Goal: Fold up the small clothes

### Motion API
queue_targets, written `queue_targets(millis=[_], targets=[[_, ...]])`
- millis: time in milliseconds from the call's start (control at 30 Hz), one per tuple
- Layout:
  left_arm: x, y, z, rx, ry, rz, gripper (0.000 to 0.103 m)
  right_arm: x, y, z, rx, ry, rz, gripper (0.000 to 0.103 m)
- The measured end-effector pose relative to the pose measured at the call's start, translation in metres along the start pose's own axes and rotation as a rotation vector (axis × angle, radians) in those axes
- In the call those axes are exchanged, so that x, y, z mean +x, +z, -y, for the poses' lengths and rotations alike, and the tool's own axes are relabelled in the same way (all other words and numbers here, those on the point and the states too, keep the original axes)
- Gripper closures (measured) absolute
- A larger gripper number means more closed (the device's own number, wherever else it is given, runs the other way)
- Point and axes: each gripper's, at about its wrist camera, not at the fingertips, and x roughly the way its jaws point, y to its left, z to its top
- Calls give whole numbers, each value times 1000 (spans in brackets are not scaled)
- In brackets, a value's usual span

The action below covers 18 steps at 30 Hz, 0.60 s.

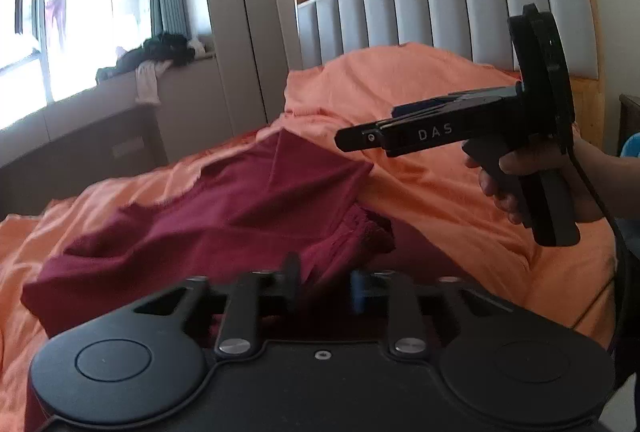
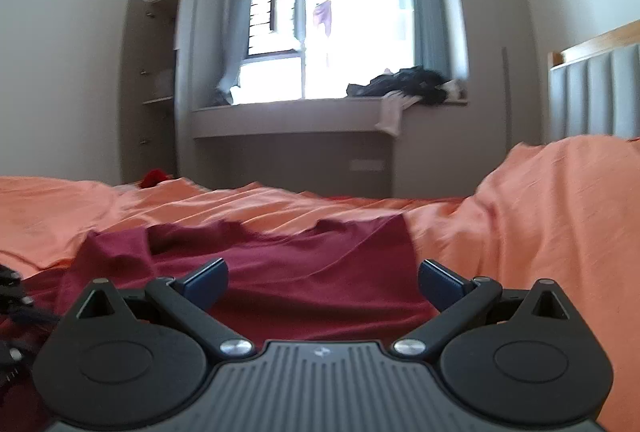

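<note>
A dark red garment (image 1: 224, 216) lies crumpled on the orange bed sheet (image 1: 448, 192). My left gripper (image 1: 325, 288) is low at its near edge. Its fingers stand a little apart, with a fold of the red cloth in the gap and no pad visibly pressing on it. A hand holds my right gripper (image 1: 352, 138) at the right, level above the garment's far corner and pointing left. In the right wrist view that gripper (image 2: 324, 282) is wide open over the red garment (image 2: 320, 272), with nothing between its blue pads (image 2: 206, 280).
A padded grey headboard (image 1: 440, 4) in a wooden frame backs the bed. The orange sheet (image 2: 540, 212) bulges into a mound towards it. Dark clothes (image 2: 408, 84) lie piled on the window ledge. A small red item (image 2: 154, 178) lies at the bed's far edge.
</note>
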Motion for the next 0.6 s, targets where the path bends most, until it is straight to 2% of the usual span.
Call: queue_targets(millis=[33,100,133,200,267,367,433,500,600], targets=[[-1,-2,1,-1,5,-5,60,0,0,-3,-1,23,-10,0],[-6,-3,0,-13,5,-15,41,0,-2,-10,-11,75,-30,0],[-7,-4,-1,-27,-5,-16,36,0,-3,-14,-19,100,-41,0],[-13,-4,-4,-59,-35,-14,18,0,-6,-24,-54,154,-81,0],[-27,-5,-7,-96,-64,5,8,4,-12,-37,-120,199,-143,0],[-42,-6,-22,-169,-42,22,5,8,-27,-57,-261,200,-198,0],[-50,-5,-39,-239,23,31,3,6,-35,-66,-331,189,-190,0],[-55,-5,-60,-306,142,36,1,5,-36,-72,-346,186,-183,0],[-51,0,-91,-340,360,6,1,6,-31,-68,-308,195,-171,0]])
